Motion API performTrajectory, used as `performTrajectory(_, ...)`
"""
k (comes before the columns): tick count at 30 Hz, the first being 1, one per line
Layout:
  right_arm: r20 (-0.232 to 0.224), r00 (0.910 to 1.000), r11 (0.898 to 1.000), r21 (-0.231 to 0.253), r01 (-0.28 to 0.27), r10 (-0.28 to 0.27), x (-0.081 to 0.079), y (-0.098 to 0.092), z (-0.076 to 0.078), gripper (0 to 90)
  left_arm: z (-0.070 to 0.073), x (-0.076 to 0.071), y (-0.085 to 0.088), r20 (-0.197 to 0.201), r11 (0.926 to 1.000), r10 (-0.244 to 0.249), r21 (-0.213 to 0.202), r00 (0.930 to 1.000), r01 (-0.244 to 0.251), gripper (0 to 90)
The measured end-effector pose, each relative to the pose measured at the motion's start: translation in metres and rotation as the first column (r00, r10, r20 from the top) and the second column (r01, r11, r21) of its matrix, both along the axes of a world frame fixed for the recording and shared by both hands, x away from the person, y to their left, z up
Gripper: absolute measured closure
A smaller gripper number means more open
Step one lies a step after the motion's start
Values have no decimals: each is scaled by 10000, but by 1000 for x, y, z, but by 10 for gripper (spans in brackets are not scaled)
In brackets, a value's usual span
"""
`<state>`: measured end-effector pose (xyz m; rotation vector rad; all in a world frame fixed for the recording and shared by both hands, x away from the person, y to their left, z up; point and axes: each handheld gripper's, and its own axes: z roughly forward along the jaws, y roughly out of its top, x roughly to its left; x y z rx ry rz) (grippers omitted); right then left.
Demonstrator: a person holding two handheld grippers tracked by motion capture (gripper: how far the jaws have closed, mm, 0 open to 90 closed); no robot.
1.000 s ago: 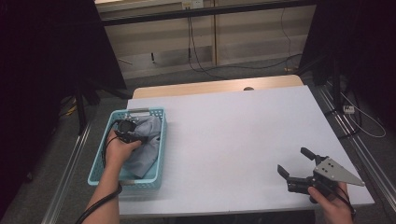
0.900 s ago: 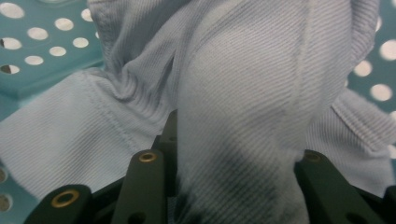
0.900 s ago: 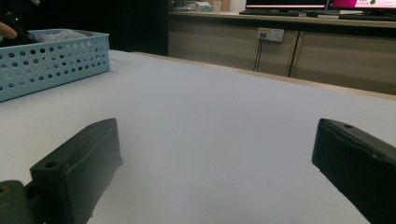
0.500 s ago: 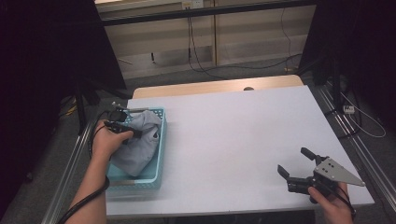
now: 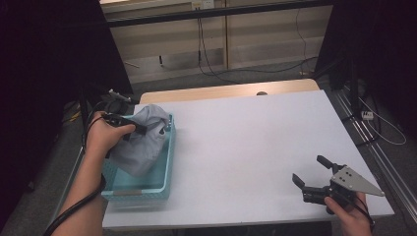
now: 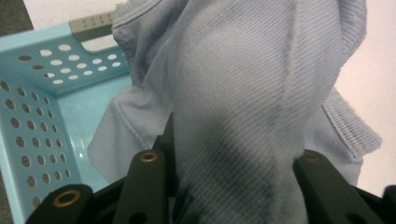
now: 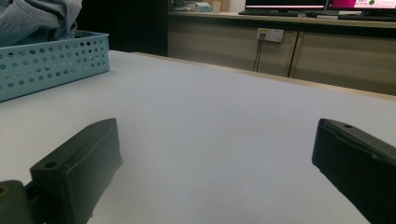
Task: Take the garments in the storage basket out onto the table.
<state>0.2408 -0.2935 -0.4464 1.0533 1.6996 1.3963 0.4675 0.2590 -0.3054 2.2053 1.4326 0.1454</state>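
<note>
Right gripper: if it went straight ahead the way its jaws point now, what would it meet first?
Probably nothing soon. The right gripper, jaws open, points across the bare table. The blue basket sits off to the side of that line, though depth is hard to judge.

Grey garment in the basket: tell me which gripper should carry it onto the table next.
Left. The left gripper is shut on the grey garment, partly lifted from the turquoise basket. The right gripper sits open and empty at the table's far corner.
</note>
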Motion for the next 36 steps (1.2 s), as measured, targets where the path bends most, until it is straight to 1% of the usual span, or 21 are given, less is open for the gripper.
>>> performTrajectory(1, -6, 10000, 10000, 12, -1, 1, 0, 0, 0, 7, 4, 0, -1, -9, 10000, -17, 4, 10000, 17, 626)
performTrajectory(2, -7, 10000, 10000, 7, -5, 5, 0, 0, 0, 7, 10, 0, -3, 0, 10000, -29, 39, 10000, 29, 626)
performTrajectory(3, -7, 10000, 10000, 7, -5, 5, 0, 0, 0, 7, 10, 0, -3, 0, 10000, -29, 39, 10000, 29, 625)
performTrajectory(4, -7, 10000, 10000, 19, -16, 16, 0, 0, 0, 7, 14, 0, -5, -7, 10000, -12, 60, 10000, 12, 626)
performTrajectory(6, 11, 10000, 10000, 6, -16, 16, 0, 0, 0, 7, 23, 0, -12, -30, 9998, -151, 84, 9999, 152, 625)
performTrajectory(7, 11, 10000, 10000, 6, -16, 16, 0, 0, 0, 7, 23, 0, -12, -30, 9998, -151, 84, 9999, 152, 625)
performTrajectory(9, 12, 10000, 10000, 3, -8, 8, 0, 0, 0, 7, 27, -1, -16, -60, 9995, -286, 114, 9996, 287, 624)
performTrajectory(10, 8, 10000, 10000, 13, -5, 5, 0, 0, 0, 6, 31, -1, -21, -72, 9988, -427, 232, 9991, 429, 624)
performTrajectory(12, 3, 10000, 10000, 29, 3, -3, 0, 0, 0, 7, 33, 0, -23, -61, 9984, -500, 261, 9987, 502, 624)
performTrajectory(14, 8, 10000, 10000, 27, -3, 3, 0, 0, 0, 7, 38, -1, -30, -109, 9983, -561, 136, 9984, 562, 624)
performTrajectory(17, 1, 10000, 10000, 31, -10, 10, 0, 0, 0, 7, 41, -1, -34, -117, 9979, -648, 36, 9978, 648, 623)
performTrajectory(18, -19, 10000, 10000, 41, -7, 7, 0, 0, 0, 6, 44, -1, -38, -88, 9967, -813, 56, 9967, 813, 623)
performTrajectory(19, -19, 10000, 10000, 41, -7, 7, 0, 0, 0, 6, 44, -1, -38, -88, 9967, -813, 56, 9967, 813, 623)
performTrajectory(20, -3, 10000, 10000, 16, -22, 22, 0, 0, 0, 7, 48, 0, -42, -59, 9959, -901, 97, 9959, 901, 624)
performTrajectory(25, -1, 10000, 10000, 33, -12, 12, 0, 0, 0, 7, 55, -2, -51, 14, 9953, -972, 23, 9953, 972, 623)
performTrajectory(27, 7, 10000, 10000, 48, -11, 11, 0, 0, 0, 6, 59, -3, -58, -18, 9928, -1195, 57, 9928, 1195, 623)
performTrajectory(29, 2, 10000, 10000, 43, -7, 7, 0, 0, 0, 6, 60, -4, -60, -3, 9923, -1239, 58, 9923, 1239, 623)
performTrajectory(30, -1, 10000, 10000, 41, -8, 8, 0, 0, 0, 7, 61, -4, -62, 16, 9907, -1358, 108, 9907, 1357, 623)
performTrajectory(32, 12, 10000, 10000, 34, -18, 18, 0, 0, 0, 7, 64, -5, -68, 1, 9891, -1470, 37, 9891, 1470, 622)
performTrajectory(33, 12, 10000, 10000, 34, -18, 18, 0, 0, 0, 7, 64, -5, -68, 1, 9891, -1470, 37, 9891, 1470, 622)
performTrajectory(36, 2, 10000, 10000, 69, 1, -1, 0, 0, 0, 6, 69, -5, -73, -92, 9856, -1689, -7, 9856, 1689, 621)
